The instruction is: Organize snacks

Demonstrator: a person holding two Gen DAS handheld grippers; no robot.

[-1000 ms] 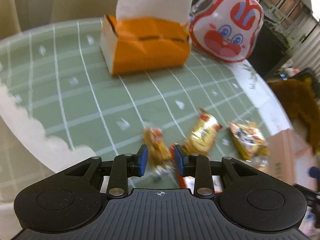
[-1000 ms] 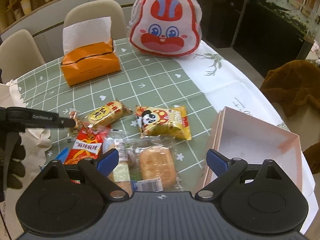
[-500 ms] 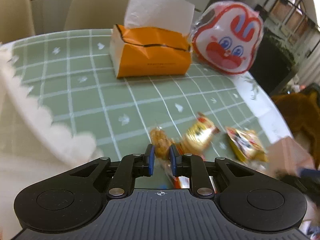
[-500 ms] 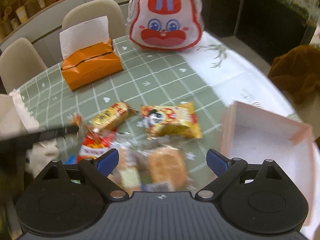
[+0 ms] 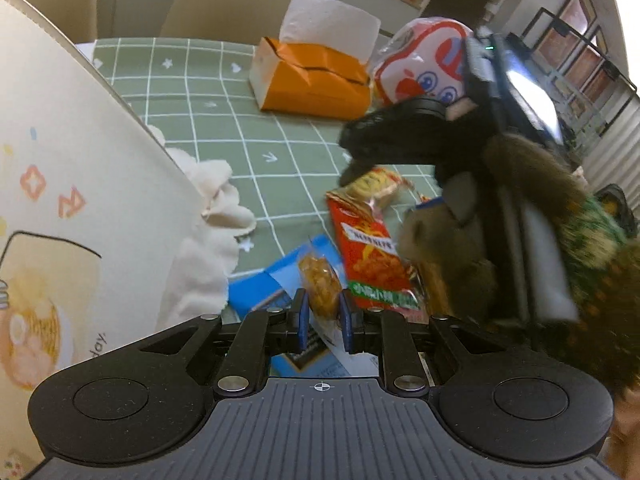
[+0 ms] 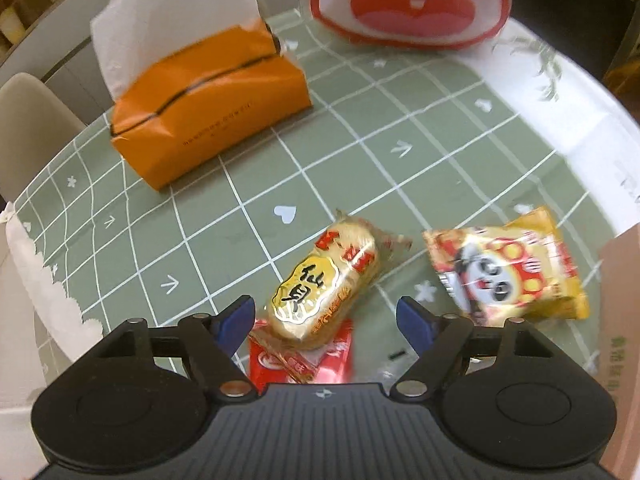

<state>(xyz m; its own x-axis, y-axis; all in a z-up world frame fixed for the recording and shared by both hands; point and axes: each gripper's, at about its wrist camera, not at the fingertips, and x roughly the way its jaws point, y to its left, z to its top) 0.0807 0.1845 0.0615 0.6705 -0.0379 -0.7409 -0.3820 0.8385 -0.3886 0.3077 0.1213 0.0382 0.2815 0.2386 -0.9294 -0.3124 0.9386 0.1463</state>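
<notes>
My left gripper (image 5: pixel 323 314) is shut on a small clear-wrapped orange snack (image 5: pixel 320 284) and holds it above a blue packet (image 5: pixel 272 292) and a red snack bag (image 5: pixel 372 256). My right gripper (image 6: pixel 326 320) is open, low over the table, its jaws on either side of a golden rice cracker pack (image 6: pixel 324 284) that lies on a red packet (image 6: pixel 304 360). A yellow panda snack bag (image 6: pixel 504 272) lies to the right. The right gripper and the hand holding it also show in the left wrist view (image 5: pixel 404 140).
An orange tissue box (image 6: pixel 208 108) and a rabbit-face bag (image 6: pixel 412 0) stand at the back of the green grid tablecloth (image 6: pixel 360 136). A cream printed bag (image 5: pixel 72 208) fills the left of the left wrist view. A pink box edge (image 6: pixel 620 320) is at the right.
My left gripper closed on the small orange snack and lifted it back toward the cream bag. My right gripper moved forward and down to the golden cracker pack.
</notes>
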